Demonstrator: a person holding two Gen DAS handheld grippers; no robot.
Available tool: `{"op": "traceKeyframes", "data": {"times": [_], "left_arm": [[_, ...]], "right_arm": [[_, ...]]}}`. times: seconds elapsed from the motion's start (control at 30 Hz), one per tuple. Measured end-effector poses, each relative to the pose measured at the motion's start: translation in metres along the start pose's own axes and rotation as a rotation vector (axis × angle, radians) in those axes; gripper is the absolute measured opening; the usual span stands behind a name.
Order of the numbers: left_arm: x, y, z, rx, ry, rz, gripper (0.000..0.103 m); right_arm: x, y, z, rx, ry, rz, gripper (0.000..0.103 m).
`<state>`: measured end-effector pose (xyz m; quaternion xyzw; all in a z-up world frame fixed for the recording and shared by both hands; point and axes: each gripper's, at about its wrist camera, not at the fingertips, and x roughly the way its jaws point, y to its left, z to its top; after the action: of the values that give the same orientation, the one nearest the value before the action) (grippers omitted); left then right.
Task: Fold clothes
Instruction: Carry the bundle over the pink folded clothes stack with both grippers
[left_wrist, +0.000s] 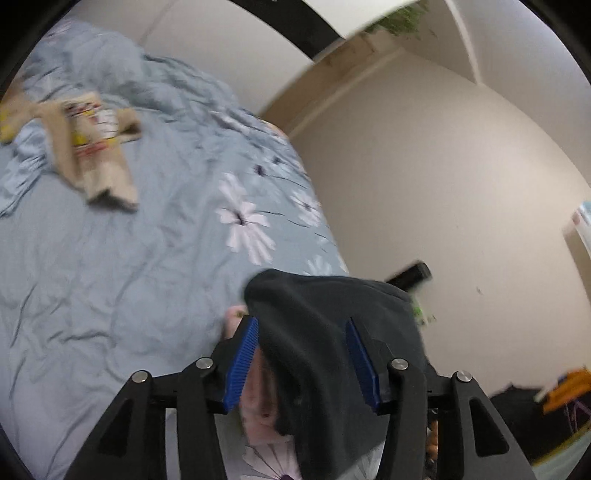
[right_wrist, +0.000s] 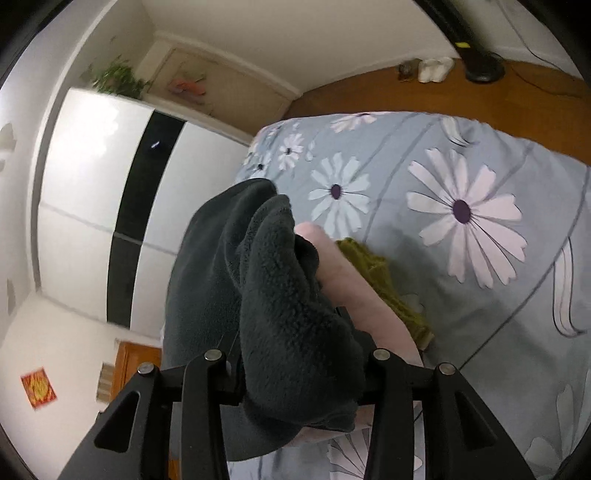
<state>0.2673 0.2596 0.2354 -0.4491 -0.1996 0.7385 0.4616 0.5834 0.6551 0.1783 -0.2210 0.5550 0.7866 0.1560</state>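
Observation:
A dark grey fleece garment (left_wrist: 332, 332) hangs between the blue pads (left_wrist: 243, 365) of my left gripper (left_wrist: 303, 365), whose jaws stand apart with the cloth draped loosely between them. In the right wrist view the same dark fleece (right_wrist: 288, 302) is bunched over my right gripper (right_wrist: 295, 354) and hides its fingertips. A pink garment (right_wrist: 351, 280) and an olive-green knit piece (right_wrist: 380, 280) lie on the bed under the fleece. A beige printed garment (left_wrist: 92, 144) lies crumpled at the far left of the bed.
The bed has a blue-grey floral sheet (left_wrist: 147, 258), (right_wrist: 461, 221). A crumpled blue duvet (left_wrist: 110, 66) lies at the far end. A white and black wardrobe (right_wrist: 110, 184) stands beside the bed. Wooden floor (right_wrist: 406, 92) and a black stand (right_wrist: 480, 66) lie beyond.

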Motion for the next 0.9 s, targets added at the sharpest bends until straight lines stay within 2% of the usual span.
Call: {"op": "traceKeyframes", "data": {"times": [0.1,0.27,0.37,0.5,0.6,0.7,0.8,0.9], "left_arm": [[0.02,-0.044,-0.003,0.138,0.029,-0.019,0.054],[0.079,-0.1,-0.023,0.36,0.144,0.035,0.054],[0.106,-0.103,-0.036,0.42,0.185,0.104,0.054],[0.118,-0.103,-0.038,0.447,0.186,0.139,0.054],[0.128,-0.105,-0.038,0.474,0.192,0.161,0.057],[0.137,-0.106,-0.037,0.501,0.198,0.183,0.059],[0.137,-0.11,-0.034,0.505,0.215,0.193,0.059],[0.122,-0.11,-0.028,0.485,0.203,0.155,0.059]], "right_arm": [[-0.001,-0.004,-0.002,0.026,-0.008,0.002,0.042],[-0.008,-0.001,-0.003,0.016,-0.006,0.011,0.049],[-0.016,-0.005,0.001,0.013,-0.028,-0.021,0.058],[-0.055,-0.011,0.007,-0.004,-0.122,-0.148,0.059],[-0.078,0.027,0.005,-0.149,-0.189,-0.224,0.059],[-0.069,0.099,-0.015,-0.395,-0.169,-0.222,0.059],[-0.028,0.156,-0.044,-0.592,-0.084,-0.188,0.059],[0.019,0.176,-0.056,-0.664,-0.004,-0.223,0.059]]}}
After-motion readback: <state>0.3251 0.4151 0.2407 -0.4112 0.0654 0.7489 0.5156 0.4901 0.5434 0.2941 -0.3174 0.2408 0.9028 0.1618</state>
